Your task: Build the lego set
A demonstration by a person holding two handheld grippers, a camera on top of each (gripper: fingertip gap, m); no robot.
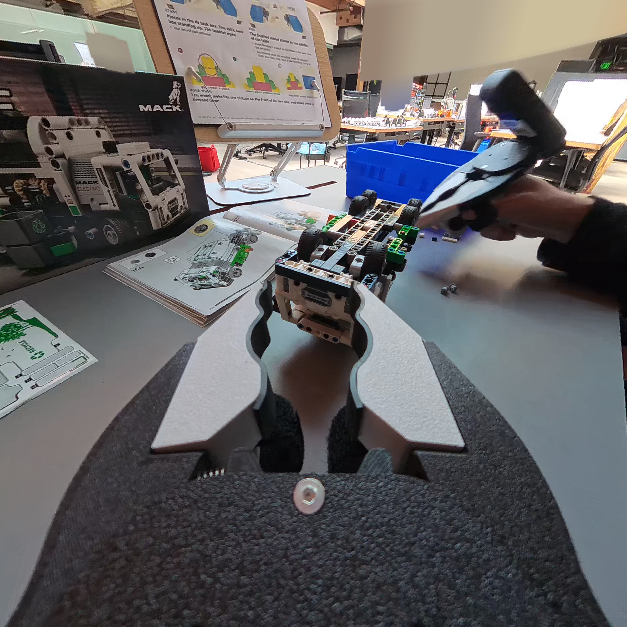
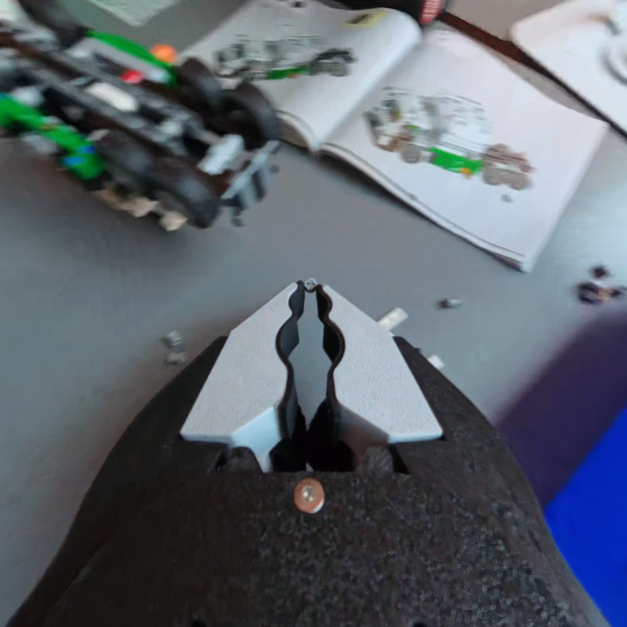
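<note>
An upside-down lego truck chassis (image 1: 342, 244) with black wheels and green parts lies wheels-up on the grey table (image 1: 492, 373). My left gripper (image 1: 312, 295) is closed on the sides of its white cab end. My right gripper (image 2: 309, 284) is shut on a tiny grey pin (image 2: 310, 282) at its tips, above the table to the right of the truck (image 2: 135, 135), which is blurred in the right wrist view. In the left wrist view the right gripper (image 1: 422, 219) is blurred and held by a gloved hand (image 1: 543, 210) near the truck's rear.
An open instruction booklet (image 1: 203, 264) (image 2: 441, 152) lies left of the truck. The set's box (image 1: 84, 163) stands behind it, and a sticker sheet (image 1: 30, 356) lies at the left. A blue bin (image 1: 400, 169) (image 2: 593, 509), a paper stand (image 1: 251, 68) and small loose parts (image 1: 448, 289) (image 2: 173, 346) are nearby. Left tips to right tips: about 30 cm.
</note>
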